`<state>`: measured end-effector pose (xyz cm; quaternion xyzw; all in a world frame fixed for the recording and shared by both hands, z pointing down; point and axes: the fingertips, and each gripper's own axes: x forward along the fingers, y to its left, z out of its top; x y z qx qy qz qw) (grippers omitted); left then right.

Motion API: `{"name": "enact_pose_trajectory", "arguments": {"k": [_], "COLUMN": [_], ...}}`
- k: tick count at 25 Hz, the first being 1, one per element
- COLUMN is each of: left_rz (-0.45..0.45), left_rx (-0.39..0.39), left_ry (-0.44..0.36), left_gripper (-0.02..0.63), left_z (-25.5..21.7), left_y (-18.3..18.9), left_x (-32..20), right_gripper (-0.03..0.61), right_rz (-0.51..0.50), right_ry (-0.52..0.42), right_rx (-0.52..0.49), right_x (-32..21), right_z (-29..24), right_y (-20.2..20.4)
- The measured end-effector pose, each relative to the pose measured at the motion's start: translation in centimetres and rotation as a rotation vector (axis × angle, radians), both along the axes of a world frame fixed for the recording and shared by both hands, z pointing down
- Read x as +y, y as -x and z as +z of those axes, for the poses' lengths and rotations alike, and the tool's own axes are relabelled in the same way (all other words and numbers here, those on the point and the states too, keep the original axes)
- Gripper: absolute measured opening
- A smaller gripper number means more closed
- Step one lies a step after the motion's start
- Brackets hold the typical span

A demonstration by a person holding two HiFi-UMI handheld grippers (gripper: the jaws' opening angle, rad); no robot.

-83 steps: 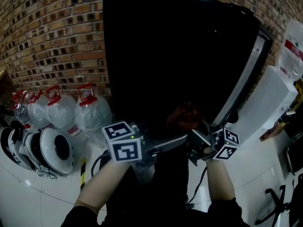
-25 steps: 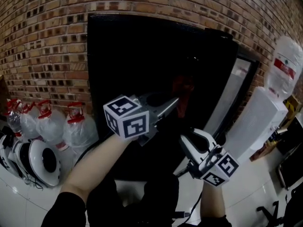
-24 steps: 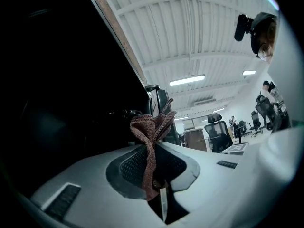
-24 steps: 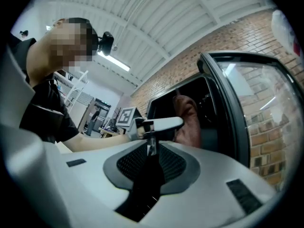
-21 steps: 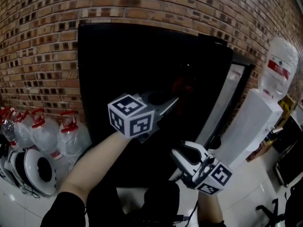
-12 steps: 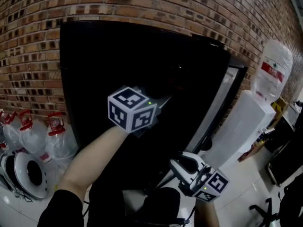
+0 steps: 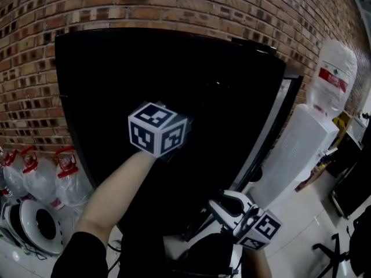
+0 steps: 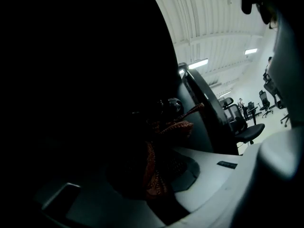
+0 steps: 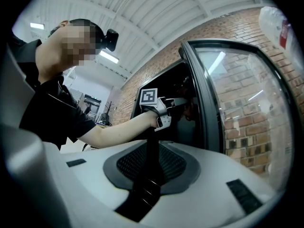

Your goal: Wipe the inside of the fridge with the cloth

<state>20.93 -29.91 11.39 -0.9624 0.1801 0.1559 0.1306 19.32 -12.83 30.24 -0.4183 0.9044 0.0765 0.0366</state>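
Note:
The black fridge [image 7: 174, 68] stands against a brick wall, its inside dark and its glass door [image 7: 268, 135] swung open to the right. My left gripper reaches into the dark interior; in the head view only its marker cube [image 7: 157, 129] shows. The left gripper [image 8: 166, 125] is shut on a red patterned cloth [image 8: 154, 175] that hangs from its jaws. The right gripper view also shows that gripper [image 9: 183, 101] inside the fridge, next to the door [image 9: 213, 103]. My right gripper [image 7: 225, 206] hangs low in front of the fridge, away from the door, open and holding nothing.
A white water dispenser [image 7: 298, 149] with a bottle on top [image 7: 331, 77] stands right of the door. Water jugs with red caps [image 7: 64, 172] and white round helmets [image 7: 32, 227] sit on the floor at the left. Office chairs [image 8: 242, 127] stand behind.
My left gripper has pushed up and deeper into the fridge, so its jaws and the cloth have gone into the dark. My right gripper has dropped lower, away from the door.

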Motion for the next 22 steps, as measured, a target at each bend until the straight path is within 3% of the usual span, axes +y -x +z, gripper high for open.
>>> {"name": "enact_pose_trajectory", "arguments": {"k": [3, 11, 22], "left_rz": [-0.05, -0.045, -0.138], "left_rx": [0.02, 0.093, 0.085], "left_ry": [-0.004, 0.108, 0.123], "left_gripper": [0.058, 0.058, 0.058], "left_z": [0.3, 0.7, 0.3], "left_y": [0.1, -0.5, -1.0], "left_x": [-1.9, -6.9, -12.3], "right_gripper": [0.074, 0.074, 0.074], "right_rz": [0.006, 0.024, 0.012], "right_ry": [0.019, 0.04, 0.033], "right_rx": [0.018, 0.021, 0.056], "right_x": [-0.8, -3.4, -2.7], "right_z": [0.0, -1.1, -0.2], "right_y": [0.5, 1.6, 1.6]}}
